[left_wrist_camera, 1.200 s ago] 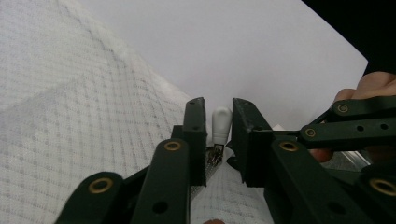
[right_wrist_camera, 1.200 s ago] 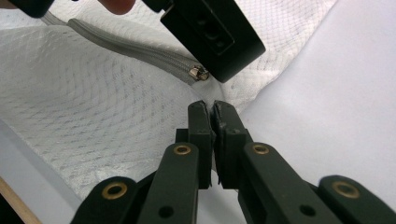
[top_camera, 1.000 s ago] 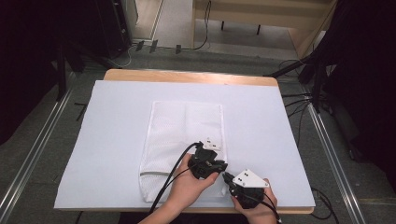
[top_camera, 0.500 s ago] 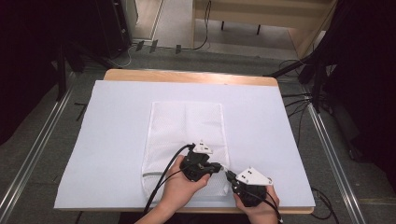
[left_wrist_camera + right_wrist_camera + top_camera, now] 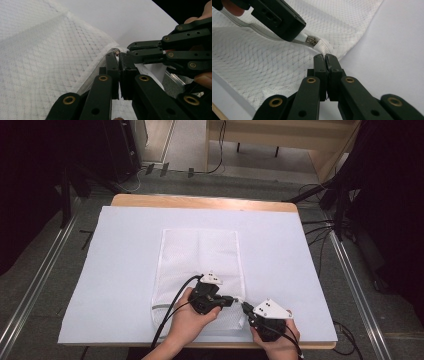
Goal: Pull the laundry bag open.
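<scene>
A white mesh bag (image 5: 200, 255) lies flat in the middle of the table, its zip end toward the person. My left gripper (image 5: 234, 299) lies level over the bag's near right corner, pointing right. Its jaws (image 5: 118, 56) are shut on the small metal zip pull (image 5: 312, 40). My right gripper (image 5: 245, 307) comes from the right and meets it tip to tip. Its jaws (image 5: 325, 58) are shut on the bag's white corner tab (image 5: 325, 48), just past the pull. A hand holds each gripper at the table's near edge.
A white sheet (image 5: 115, 260) covers the wooden table (image 5: 200, 202), with bare sheet on both sides of the bag. Metal rails (image 5: 35, 290) run along the floor on both sides. Cables (image 5: 320, 227) lie at the right, beyond the table.
My left gripper has shifted a little to the left along the bag's near end. The right gripper has stayed where it was.
</scene>
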Motion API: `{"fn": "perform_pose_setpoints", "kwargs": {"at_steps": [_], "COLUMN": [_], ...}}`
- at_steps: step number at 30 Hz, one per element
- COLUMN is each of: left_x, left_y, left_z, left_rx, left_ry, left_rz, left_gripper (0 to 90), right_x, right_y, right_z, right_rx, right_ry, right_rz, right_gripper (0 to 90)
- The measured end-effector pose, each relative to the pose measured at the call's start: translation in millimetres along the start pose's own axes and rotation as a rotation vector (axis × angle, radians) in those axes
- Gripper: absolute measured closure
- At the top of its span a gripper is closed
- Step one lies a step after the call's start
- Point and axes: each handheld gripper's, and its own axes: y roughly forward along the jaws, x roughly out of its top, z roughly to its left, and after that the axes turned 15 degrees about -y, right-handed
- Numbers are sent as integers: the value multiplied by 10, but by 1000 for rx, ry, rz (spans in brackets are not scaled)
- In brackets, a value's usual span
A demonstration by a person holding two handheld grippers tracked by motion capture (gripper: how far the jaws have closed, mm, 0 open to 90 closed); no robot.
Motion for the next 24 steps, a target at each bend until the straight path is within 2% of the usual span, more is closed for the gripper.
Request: {"fn": "perform_pose_setpoints", "kwargs": {"at_steps": [4,5,6,7,8,11,16,18,24], "left_x": [-21,-31,-34,-39,-39,-60,-103,-151,-238], "left_y": [-9,-18,-27,-67,-67,-162,-240,-309,-468], "left_z": [29,37,52,120,120,229,300,383,508], "left_rx": [1,34,35,25,25,37,58,72,90], "left_ry": [-4,7,1,-27,-27,-47,-50,-58,-78], "left_rz": [6,-4,-9,-15,-15,-28,-39,-38,-47], "left_gripper": [884,884,884,884,884,884,884,884,883], "right_x": [10,11,11,1,-3,-23,-3,23,28], "right_y": [-5,-3,-5,-28,-42,-74,-91,-115,-128], "right_z": [4,4,7,-42,-64,-124,-98,-79,-77], "right_rx": [3,0,-25,-39,-41,-40,-45,-52,-51], "right_ry": [-8,-13,-14,5,16,33,20,8,6], "right_rz": [-2,-2,13,10,10,-1,-14,-21,-29], "right_gripper": [900,900,900,900,900,900,900,900,900]}}
